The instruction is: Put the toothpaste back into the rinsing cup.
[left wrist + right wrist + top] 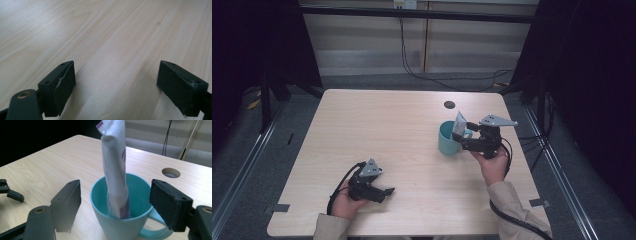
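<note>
Spanning dark floor, pale wooden table (377, 130) carries teal mug (447, 140).

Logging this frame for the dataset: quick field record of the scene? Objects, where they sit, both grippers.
surface: wooden table
mug: teal mug, upright, right side of table
packet: white packet standing in the mug, leaning on its rim
right gripper: open, jaws either side of the mug, not pressing the packet
left gripper: open, nothing between jaws, low over table
</note>
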Demonstrator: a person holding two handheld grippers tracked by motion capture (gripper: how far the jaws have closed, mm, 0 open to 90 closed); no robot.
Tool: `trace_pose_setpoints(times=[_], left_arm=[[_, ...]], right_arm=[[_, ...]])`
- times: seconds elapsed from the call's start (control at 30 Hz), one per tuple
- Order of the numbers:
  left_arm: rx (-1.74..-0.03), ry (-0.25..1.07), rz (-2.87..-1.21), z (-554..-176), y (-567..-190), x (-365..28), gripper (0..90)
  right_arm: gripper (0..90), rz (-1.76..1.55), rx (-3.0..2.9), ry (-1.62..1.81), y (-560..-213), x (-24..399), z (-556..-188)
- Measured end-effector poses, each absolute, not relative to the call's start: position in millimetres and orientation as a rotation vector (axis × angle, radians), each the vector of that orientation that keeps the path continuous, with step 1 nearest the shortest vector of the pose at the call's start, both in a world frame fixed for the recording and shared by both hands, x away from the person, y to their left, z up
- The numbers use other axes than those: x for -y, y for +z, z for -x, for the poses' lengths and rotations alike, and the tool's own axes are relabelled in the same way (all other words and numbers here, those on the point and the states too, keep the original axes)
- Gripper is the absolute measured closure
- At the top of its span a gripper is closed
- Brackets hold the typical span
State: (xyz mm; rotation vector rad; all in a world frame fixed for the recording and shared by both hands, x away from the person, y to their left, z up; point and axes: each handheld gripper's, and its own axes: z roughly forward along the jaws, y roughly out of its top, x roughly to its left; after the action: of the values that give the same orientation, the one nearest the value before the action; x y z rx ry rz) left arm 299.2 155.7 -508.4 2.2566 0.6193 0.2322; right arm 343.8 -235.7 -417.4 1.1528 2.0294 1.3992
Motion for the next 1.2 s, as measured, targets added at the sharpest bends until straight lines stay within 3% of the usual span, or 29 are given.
trace_pose_setpoints(times=[1.2], left_arm=[[-0.617,0.229,-2.259,-299.0,-508.4,-156.0,14.9]], right_arm=[[17.4,-1.123,-2.136,1.355,-431.6,257.7,-309.4]])
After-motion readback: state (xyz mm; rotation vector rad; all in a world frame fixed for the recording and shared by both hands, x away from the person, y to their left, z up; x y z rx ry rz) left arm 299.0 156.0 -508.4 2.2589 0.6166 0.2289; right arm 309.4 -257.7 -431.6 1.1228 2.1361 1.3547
